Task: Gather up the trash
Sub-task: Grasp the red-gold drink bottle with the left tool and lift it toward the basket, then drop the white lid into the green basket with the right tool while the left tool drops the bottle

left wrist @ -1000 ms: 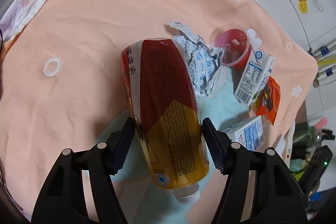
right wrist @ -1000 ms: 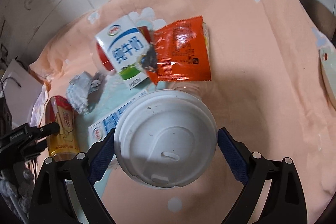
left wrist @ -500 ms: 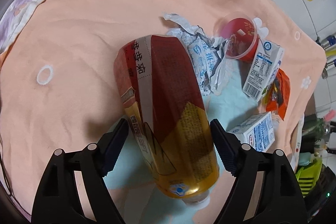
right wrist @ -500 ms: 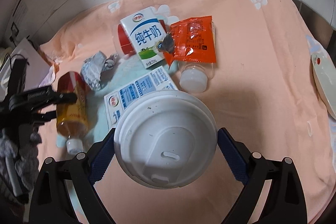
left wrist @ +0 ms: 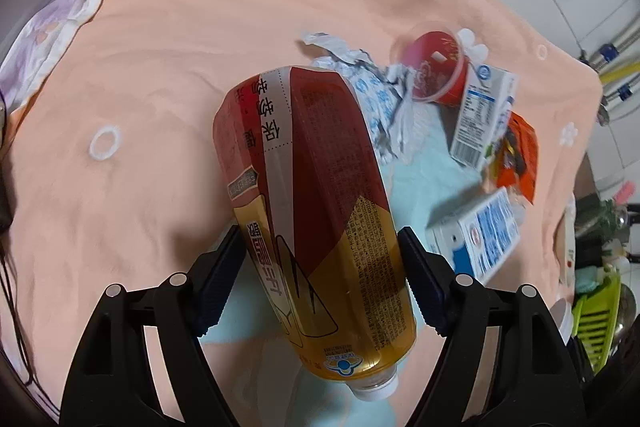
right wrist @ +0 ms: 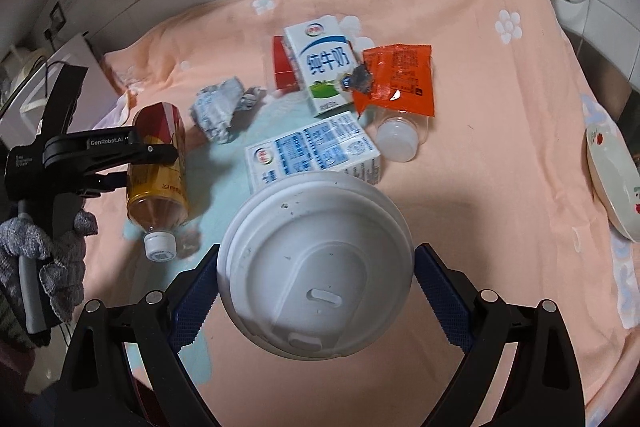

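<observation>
A tea bottle (left wrist: 320,195) with a red and gold label lies cap toward me between the jaws of my left gripper (left wrist: 320,247). The jaws are closing, and both pads touch its sides. The right wrist view shows that bottle (right wrist: 158,163) low over the peach cloth, gripped across its middle by the left gripper (right wrist: 160,163). My right gripper (right wrist: 316,291) is shut on a paper cup with a white lid (right wrist: 316,267), held above the cloth. Beyond lie a crumpled foil wrapper (right wrist: 218,107), two milk cartons (right wrist: 326,67) (right wrist: 312,151), an orange sachet (right wrist: 400,79) and a red cup (right wrist: 284,67).
A small clear jar with a white cap (right wrist: 396,143) lies by the sachet. A plate (right wrist: 612,179) sits at the cloth's right edge. A gloved hand (right wrist: 52,255) holds the left gripper. Tiled wall and pipes stand behind. A green rack (left wrist: 596,307) is past the cloth's edge.
The left jaws spread off the bottle, then came back in against it; the bottle now looms larger. The right gripper pulled back from the trash pile with the cup and rolled.
</observation>
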Action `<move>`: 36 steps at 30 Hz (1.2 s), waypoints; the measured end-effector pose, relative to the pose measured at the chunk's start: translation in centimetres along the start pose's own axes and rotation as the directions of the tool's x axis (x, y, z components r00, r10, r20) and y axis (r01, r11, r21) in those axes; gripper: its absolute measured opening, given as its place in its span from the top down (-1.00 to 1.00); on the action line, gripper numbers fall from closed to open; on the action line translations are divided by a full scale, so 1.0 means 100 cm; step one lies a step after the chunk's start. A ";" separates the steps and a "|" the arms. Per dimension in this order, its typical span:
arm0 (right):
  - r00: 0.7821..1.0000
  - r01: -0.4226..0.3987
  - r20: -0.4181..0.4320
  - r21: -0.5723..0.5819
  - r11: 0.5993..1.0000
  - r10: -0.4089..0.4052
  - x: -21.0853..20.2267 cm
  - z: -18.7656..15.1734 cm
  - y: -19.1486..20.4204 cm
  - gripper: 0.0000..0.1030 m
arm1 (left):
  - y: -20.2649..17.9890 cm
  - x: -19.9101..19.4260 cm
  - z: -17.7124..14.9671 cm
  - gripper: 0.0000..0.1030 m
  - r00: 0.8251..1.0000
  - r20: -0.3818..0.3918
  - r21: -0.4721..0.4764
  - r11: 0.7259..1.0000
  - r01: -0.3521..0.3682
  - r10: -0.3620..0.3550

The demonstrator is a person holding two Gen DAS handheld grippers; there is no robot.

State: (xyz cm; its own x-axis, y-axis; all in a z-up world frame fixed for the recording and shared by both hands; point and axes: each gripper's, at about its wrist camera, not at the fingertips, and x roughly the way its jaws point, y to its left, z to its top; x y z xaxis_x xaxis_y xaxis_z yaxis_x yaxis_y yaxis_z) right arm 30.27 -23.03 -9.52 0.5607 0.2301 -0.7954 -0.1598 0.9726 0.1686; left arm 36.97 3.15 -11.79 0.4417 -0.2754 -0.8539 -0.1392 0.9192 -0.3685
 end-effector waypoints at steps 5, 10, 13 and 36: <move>1.000 0.000 0.016 -0.032 0.999 0.000 -0.018 -0.015 0.010 -0.75 | -0.001 -0.024 -0.018 -0.46 0.999 0.032 0.024 1.000 0.015 -0.015; 0.999 0.010 0.035 -0.062 0.998 -0.008 -0.042 -0.033 0.018 -0.75 | -0.002 -0.050 -0.041 -0.46 0.998 0.056 0.052 0.998 0.037 -0.040; 0.999 0.002 0.046 -0.064 0.998 0.001 -0.058 -0.046 0.022 -0.75 | -0.003 -0.068 -0.059 -0.46 0.996 0.066 0.070 0.996 0.053 -0.058; 1.000 0.010 0.018 -0.041 0.999 -0.010 -0.134 -0.181 0.024 -0.75 | -0.035 -0.158 -0.214 -0.46 0.986 0.076 0.252 0.959 0.127 -0.150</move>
State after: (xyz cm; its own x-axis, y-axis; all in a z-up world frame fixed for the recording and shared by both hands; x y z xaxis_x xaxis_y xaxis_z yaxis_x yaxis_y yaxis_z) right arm 7.66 -24.37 -8.94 0.5770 0.2213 -0.7862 -0.1873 0.9728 0.1364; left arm 11.51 -1.75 -4.90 0.5233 -0.3885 -0.7585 0.1459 0.9177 -0.3694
